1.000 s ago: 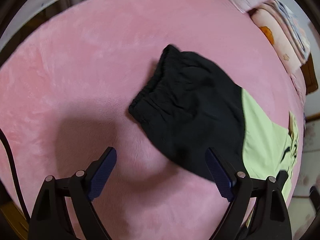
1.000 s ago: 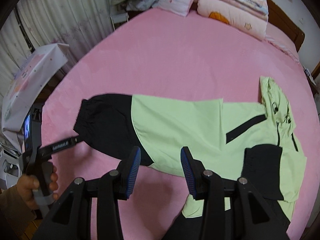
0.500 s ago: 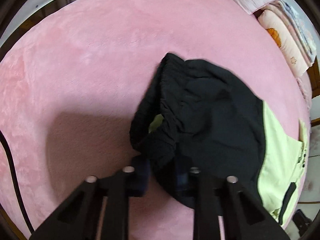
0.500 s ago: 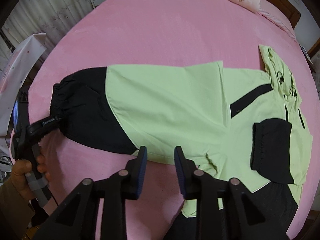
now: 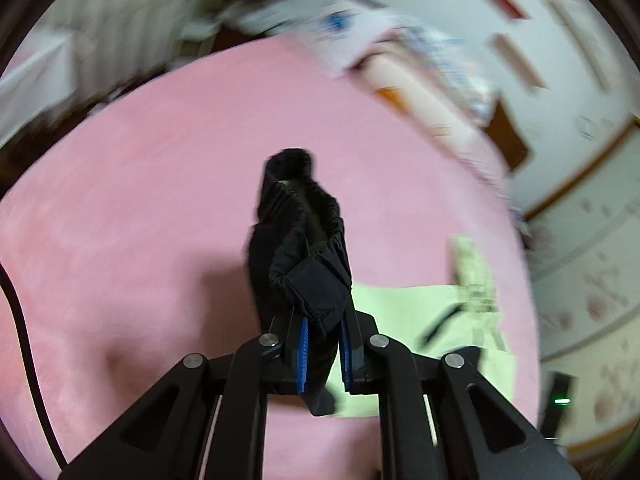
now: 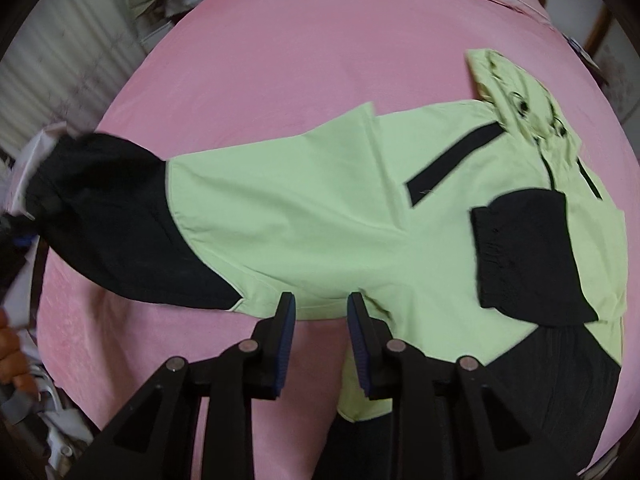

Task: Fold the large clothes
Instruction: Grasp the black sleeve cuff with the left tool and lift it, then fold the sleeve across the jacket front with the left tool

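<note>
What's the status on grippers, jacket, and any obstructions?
Left gripper clamped on black sleeve cuff, lifted. Right gripper at green jacket hem, nothing between pads. Other sleeve folded. Pink bed unobstructed.

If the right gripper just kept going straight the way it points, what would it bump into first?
Most likely the near edge of the green jacket, where it lies flat on the pink bed. The right gripper points steeply down, jaws apart, right at that edge; depth is hard to judge.
</note>
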